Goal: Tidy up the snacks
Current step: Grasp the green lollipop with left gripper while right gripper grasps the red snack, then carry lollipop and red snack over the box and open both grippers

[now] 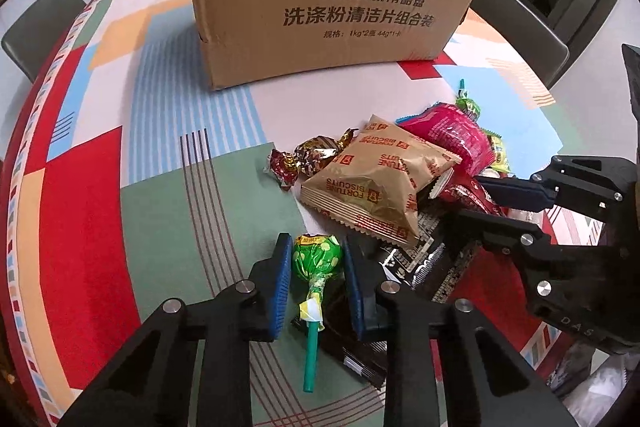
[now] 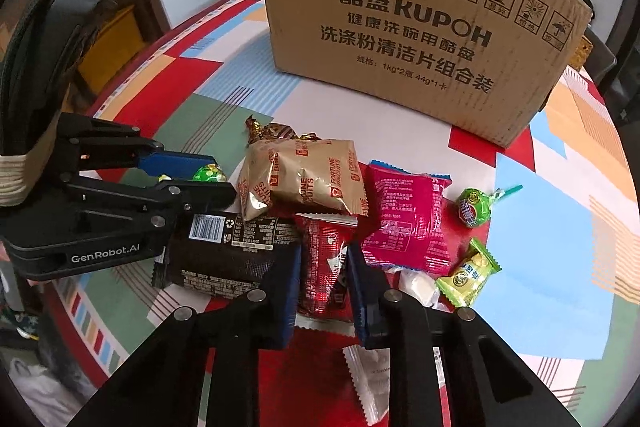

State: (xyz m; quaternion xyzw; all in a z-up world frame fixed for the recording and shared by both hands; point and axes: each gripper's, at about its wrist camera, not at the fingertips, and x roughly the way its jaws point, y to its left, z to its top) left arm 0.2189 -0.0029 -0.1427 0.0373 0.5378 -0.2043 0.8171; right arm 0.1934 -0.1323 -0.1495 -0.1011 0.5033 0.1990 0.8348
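Observation:
A green lollipop (image 1: 316,255) lies on the tablecloth between the open fingers of my left gripper (image 1: 317,251); the pads stand either side of its head without touching. It peeks out in the right wrist view (image 2: 209,172) too. My right gripper (image 2: 323,259) is open around a red snack packet (image 2: 322,267) on the table. Beside it lie a black packet (image 2: 228,251), two gold biscuit packets (image 2: 304,179), a pink packet (image 2: 406,219), a second green lollipop (image 2: 476,207) and a green candy (image 2: 468,277). A cardboard box (image 2: 416,27) stands behind the pile.
Foil-wrapped chocolates (image 1: 308,157) lie left of the gold packets. White wrapped sweets (image 2: 416,285) lie near my right fingers. The round table (image 1: 92,187) has a colourful patterned cloth. Grey chairs (image 1: 40,27) stand around it.

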